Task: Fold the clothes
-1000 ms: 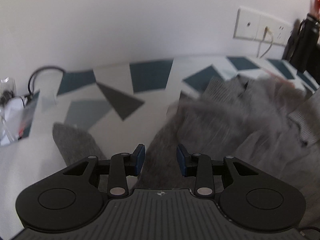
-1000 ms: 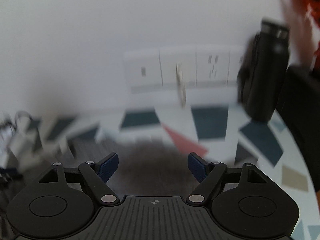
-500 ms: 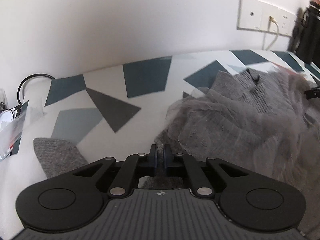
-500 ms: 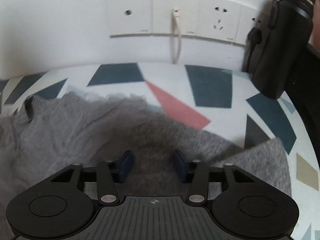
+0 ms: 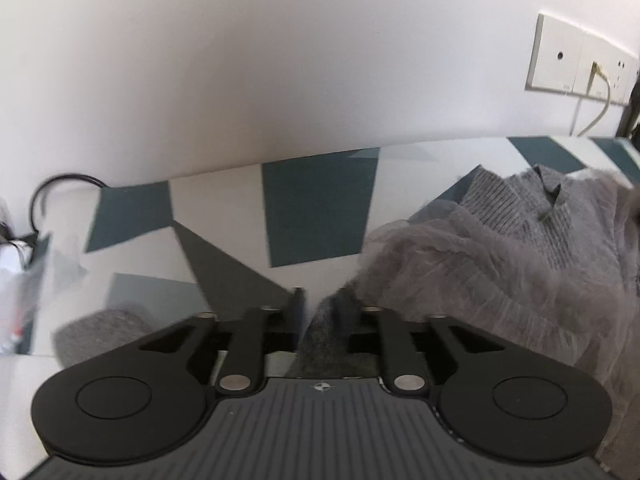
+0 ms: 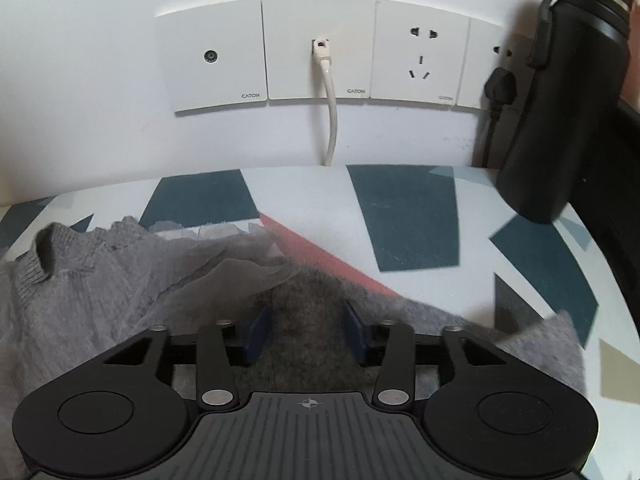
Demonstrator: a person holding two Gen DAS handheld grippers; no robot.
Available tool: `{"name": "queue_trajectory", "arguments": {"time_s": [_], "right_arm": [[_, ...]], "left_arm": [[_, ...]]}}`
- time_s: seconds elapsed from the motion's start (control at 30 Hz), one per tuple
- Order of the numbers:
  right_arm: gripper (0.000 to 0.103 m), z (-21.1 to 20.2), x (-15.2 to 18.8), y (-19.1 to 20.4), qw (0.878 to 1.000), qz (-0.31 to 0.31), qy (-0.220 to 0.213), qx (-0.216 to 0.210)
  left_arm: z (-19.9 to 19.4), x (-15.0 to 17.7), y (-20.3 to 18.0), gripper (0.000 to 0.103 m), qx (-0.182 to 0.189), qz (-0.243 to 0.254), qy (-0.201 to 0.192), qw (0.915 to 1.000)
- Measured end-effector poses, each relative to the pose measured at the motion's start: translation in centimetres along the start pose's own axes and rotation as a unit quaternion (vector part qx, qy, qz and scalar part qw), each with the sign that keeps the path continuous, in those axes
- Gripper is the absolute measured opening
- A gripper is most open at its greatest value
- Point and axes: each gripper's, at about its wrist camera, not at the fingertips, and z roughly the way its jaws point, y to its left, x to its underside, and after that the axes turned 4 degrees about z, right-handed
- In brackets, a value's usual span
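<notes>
— Sweater [image 6: 100, 300]: how many?
— One grey knit, spread beneath both grippers.
— Left gripper [image 5: 320, 312]?
— Jaws just reopened, parted, a dark fold [image 5: 324, 344] between them; contact unclear.
— Right gripper [image 6: 308, 332]?
— Also just widened, pads apart over the cloth.
— Wall plates [image 6: 320, 48] ahead?
— Four.

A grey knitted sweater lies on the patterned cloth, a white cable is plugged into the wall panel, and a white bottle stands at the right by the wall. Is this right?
Not quite: the bottle is black, not white, as the right wrist view shows. The rest holds: the grey knitted sweater lies on the patterned cloth, and a white cable is plugged into the wall panel.
</notes>
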Motion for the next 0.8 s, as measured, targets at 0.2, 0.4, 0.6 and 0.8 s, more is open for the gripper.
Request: {"name": "queue_trajectory", "arguments": {"time_s": [0.2,0.4,0.6,0.8], "right_arm": [[0.073,-3.7,4.0,1.4,0.993,-0.098,0.024,-0.063],[0.007,-5.2,6.0,-0.2,0.992,-0.09,0.036,-0.075],[0.003,-7.3,7.5,-2.6,0.994,-0.067,0.049,-0.068],[0.0,-9.1,8.7,-4.5,0.996,-0.067,0.056,-0.015]], "left_arm": [[-6.2,2.3,-1.9,0.047,0.094,0.042,-0.035,0.9941],[-8.6,5.9,-6.2,0.063,0.151,0.108,-0.022,0.9824],[-8.2,8.0,-8.1,0.063,0.151,0.123,-0.004,0.9807],[-8.8,9.8,-8.2,0.063,0.142,0.114,0.013,0.9833]]}}
